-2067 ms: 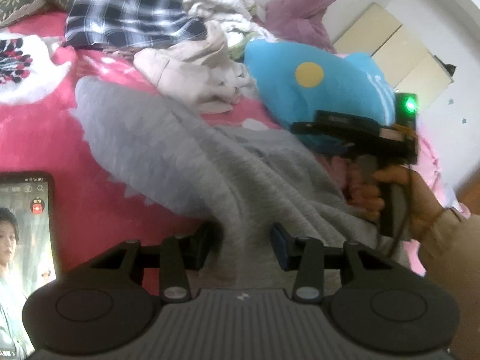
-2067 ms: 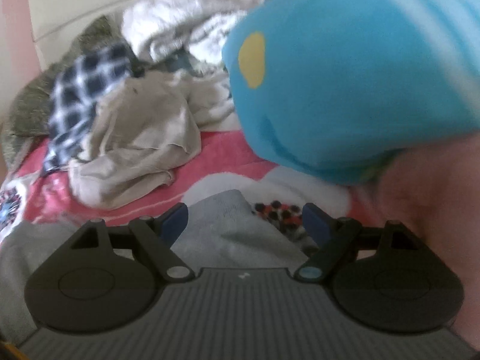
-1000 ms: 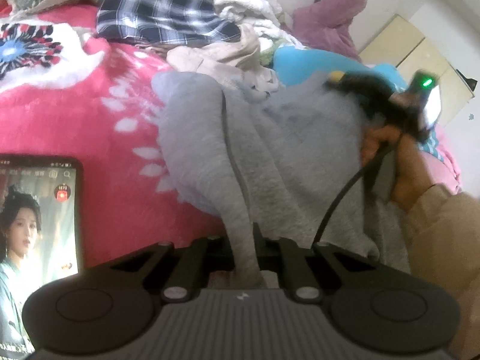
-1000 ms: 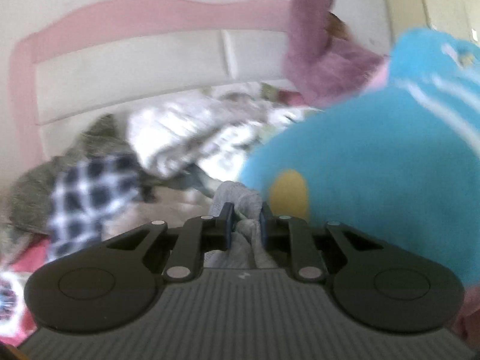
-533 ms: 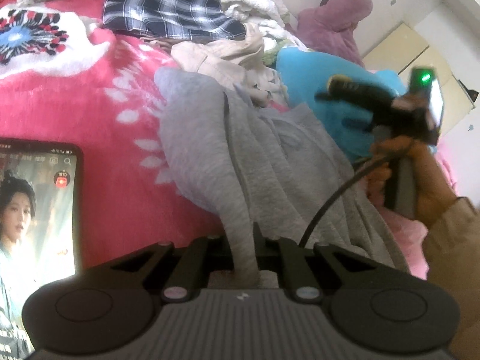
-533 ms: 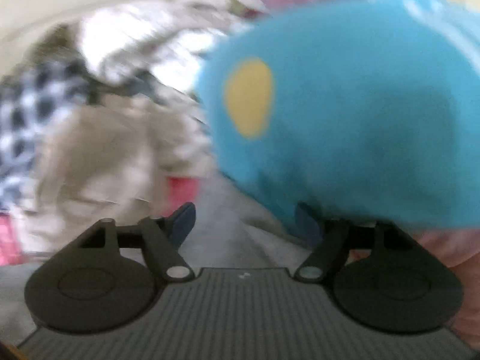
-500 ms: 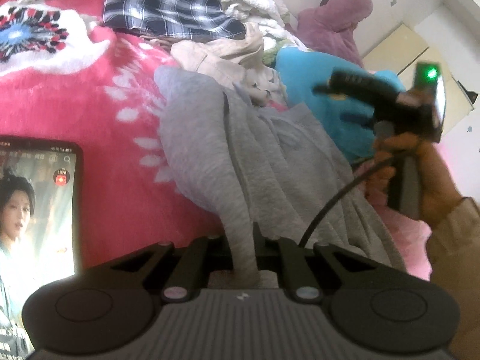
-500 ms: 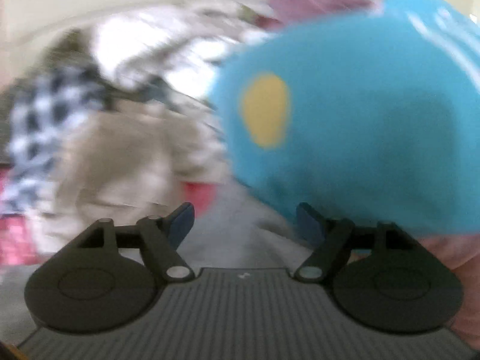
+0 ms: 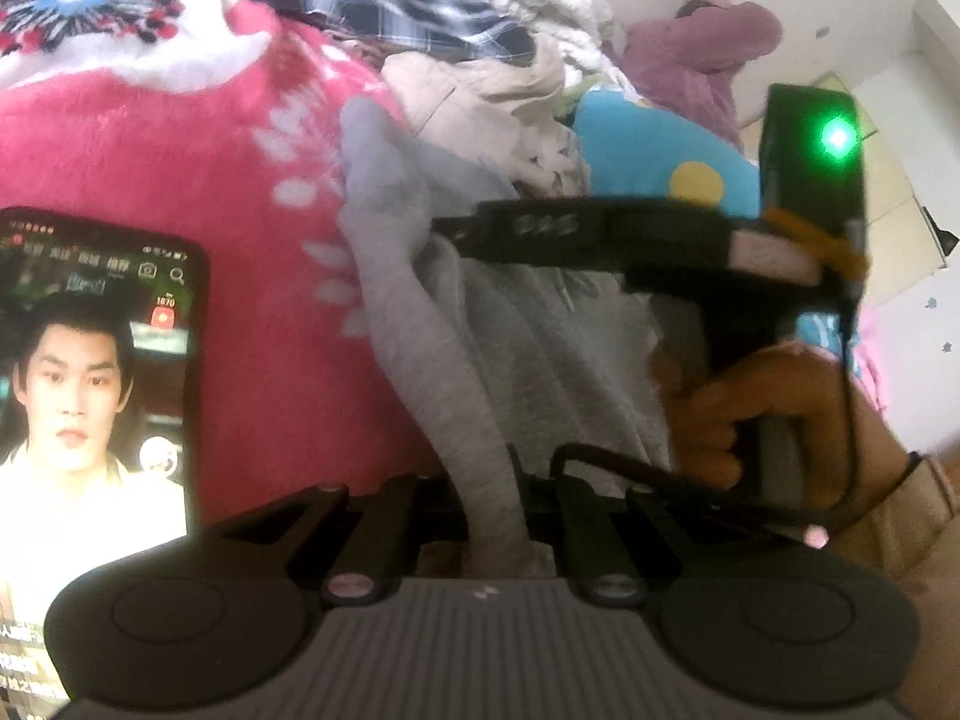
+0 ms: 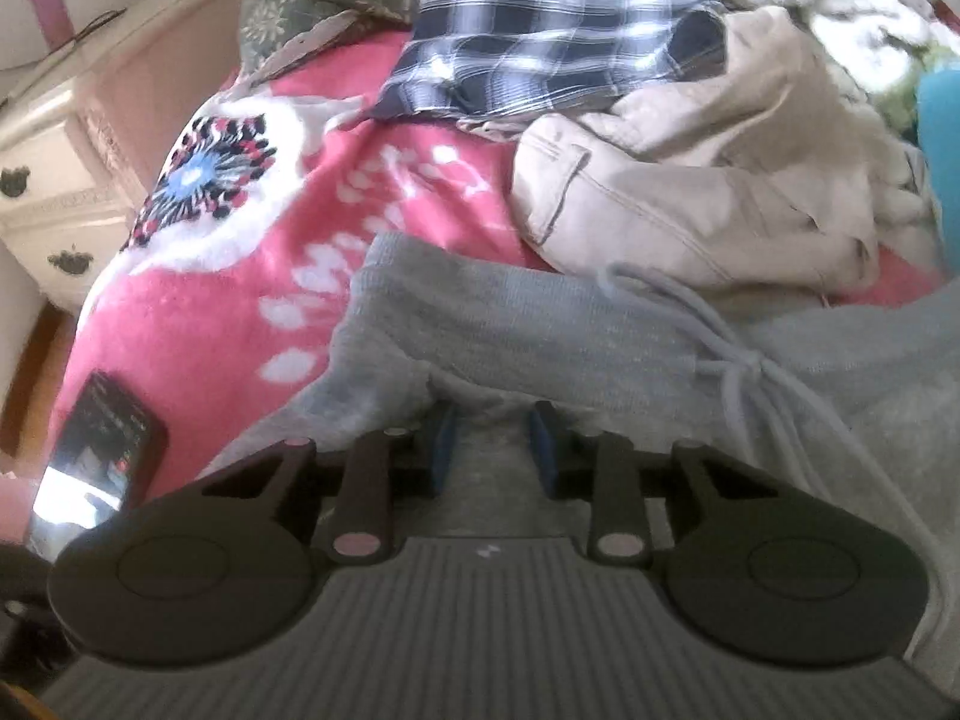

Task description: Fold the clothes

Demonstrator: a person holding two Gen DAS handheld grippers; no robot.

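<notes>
The grey sweatpants [image 10: 540, 330] lie rumpled on the pink floral blanket [image 10: 240, 324], waistband and white drawstring [image 10: 732, 360] toward twelve o'clock in the right wrist view, with the legs running down toward six o'clock in the left wrist view. They look soft, thick and limp: light enough to lift by a pinch, but sure to sag and drag between two holds, and the fleece should not slip. The waistband corners and the leg cuffs seem the best places to grip, since the doubled hems give the pads something firm.

The left gripper [image 9: 489, 516] is clamped on a bunched strip of the grey fabric that rises between its jaws at six o'clock. The right gripper [image 10: 491, 450] points down onto the cloth just below the waistband; its jaws stand narrowly apart with grey fabric between the blue pads, and I cannot tell whether they are actually pinching it. In the left wrist view the right hand [image 9: 774, 420] holds its tool level at three o'clock, reaching across the garment.

Beyond the pants, beige trousers [image 10: 708, 192] lie at one o'clock, a plaid shirt [image 10: 552, 24] at twelve, a blue plush toy [image 9: 654, 162] at two, and a phone [image 9: 90, 372] at nine.
</notes>
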